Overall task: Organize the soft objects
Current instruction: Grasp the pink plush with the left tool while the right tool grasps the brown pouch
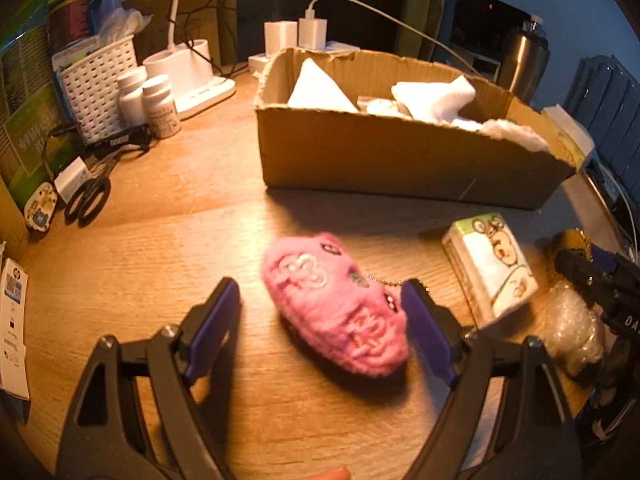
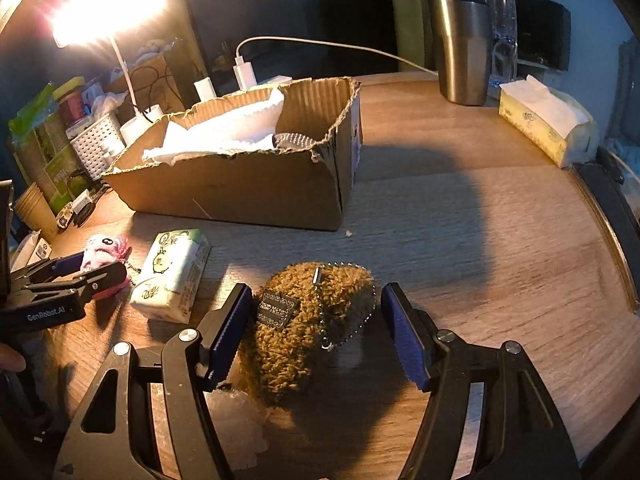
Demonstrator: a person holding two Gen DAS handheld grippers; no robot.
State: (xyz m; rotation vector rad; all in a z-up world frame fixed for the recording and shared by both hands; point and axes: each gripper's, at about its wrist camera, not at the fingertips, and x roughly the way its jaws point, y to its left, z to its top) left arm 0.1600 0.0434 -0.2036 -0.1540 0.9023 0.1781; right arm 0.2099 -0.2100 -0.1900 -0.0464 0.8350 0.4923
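Two hand-held grippers, each spread wide around its own plush. Your left hand-held gripper [image 1: 320, 304] straddles the pink plush [image 1: 336, 312], which lies on the bench [image 1: 160, 208] with its long axis running from 10 o'clock to 4 o'clock across the gap; the right finger sits just beside, perhaps touching, the plush's chain end, while the left finger stands apart from it. Your right hand-held gripper [image 2: 316, 312] straddles the brown plush [image 2: 304, 328], whose long axis runs from 1 o'clock to 7 o'clock, nearly in line with the fingers; the left pad is just beside its label edge, the right pad apart, with the bead chain [image 2: 352, 328] trailing between. Neither pair of fingers pinches anything yet. The box [image 1: 400, 156], already holding white soft items, lies at 12 o'clock from the left tool and at 11 o'clock from the right tool. A tissue pack [image 2: 172, 276] rests between the two plushes. Judged from this layout, each plush is nearest the tool already over it, so closing comes before any carry to the box; watch that the chain does not snag.
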